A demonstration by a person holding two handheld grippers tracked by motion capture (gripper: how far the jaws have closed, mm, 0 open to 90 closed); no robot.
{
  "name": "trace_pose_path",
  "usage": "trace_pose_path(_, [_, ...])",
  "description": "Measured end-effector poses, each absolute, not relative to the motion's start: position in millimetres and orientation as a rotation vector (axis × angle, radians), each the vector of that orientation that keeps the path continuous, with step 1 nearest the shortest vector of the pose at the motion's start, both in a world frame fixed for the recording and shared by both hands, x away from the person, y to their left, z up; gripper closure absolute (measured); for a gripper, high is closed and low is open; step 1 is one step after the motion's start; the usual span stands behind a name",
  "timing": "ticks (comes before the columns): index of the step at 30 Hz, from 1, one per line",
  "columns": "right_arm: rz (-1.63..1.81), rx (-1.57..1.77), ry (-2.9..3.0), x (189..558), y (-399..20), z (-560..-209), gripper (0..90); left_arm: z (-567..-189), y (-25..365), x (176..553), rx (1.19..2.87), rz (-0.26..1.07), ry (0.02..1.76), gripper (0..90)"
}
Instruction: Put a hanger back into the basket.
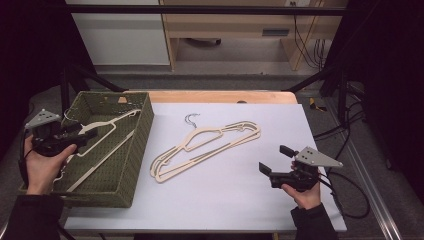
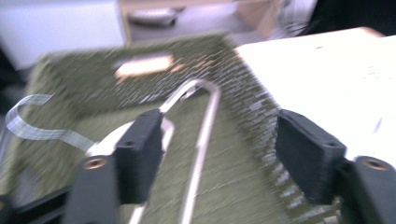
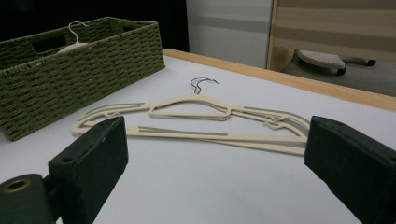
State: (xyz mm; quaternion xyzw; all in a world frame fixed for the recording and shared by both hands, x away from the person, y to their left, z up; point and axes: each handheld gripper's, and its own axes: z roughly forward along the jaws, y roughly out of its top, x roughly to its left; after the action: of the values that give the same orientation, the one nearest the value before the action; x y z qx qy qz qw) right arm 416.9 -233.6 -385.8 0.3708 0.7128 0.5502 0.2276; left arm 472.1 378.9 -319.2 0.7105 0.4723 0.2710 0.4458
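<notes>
The jaws of the left gripper (image 1: 82,134) are seen spread wide apart over the green wicker basket (image 1: 142,131), with nothing clamped between them. In the left gripper view, a cream hanger (image 2: 203,135) is seen lying in the basket below the open pads, apart from them. The gripper is held at the left side of the table, above the basket's left wall.

The jaws of the right gripper (image 1: 276,159) are likewise held wide open and empty, low over the white table top (image 1: 225,200) at the near right. Well apart from them, toward the middle of the table, a small stack of cream hangers (image 1: 207,142) is laid flat, its wire hooks turned to the far side. The basket is set just left of that stack.
</notes>
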Motion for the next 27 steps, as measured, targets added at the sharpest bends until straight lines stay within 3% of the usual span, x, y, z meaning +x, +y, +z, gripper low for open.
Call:
trace_pose_path(4, [1.512,1.021,1.963,418.8,-233.5,-386.2,6.8,-307.1,347.7,462.4,1.722,0.644,1.057,17.3])
trace_pose_path(10, [1.510,1.019,1.963,418.5,-233.3,-386.5,6.8,-303.5,301.1,454.9,1.746,0.636,0.943,10.7])
trace_pose_path(18, [1.511,1.017,1.956,417.7,-236.9,-385.1,6.8,-330.8,232.1,469.1,1.832,0.524,0.861,10.7])
trace_pose_path(27, [1.509,1.024,1.964,418.1,-237.0,-386.3,6.9,-372.1,193.8,491.2,1.926,0.433,0.891,14.4])
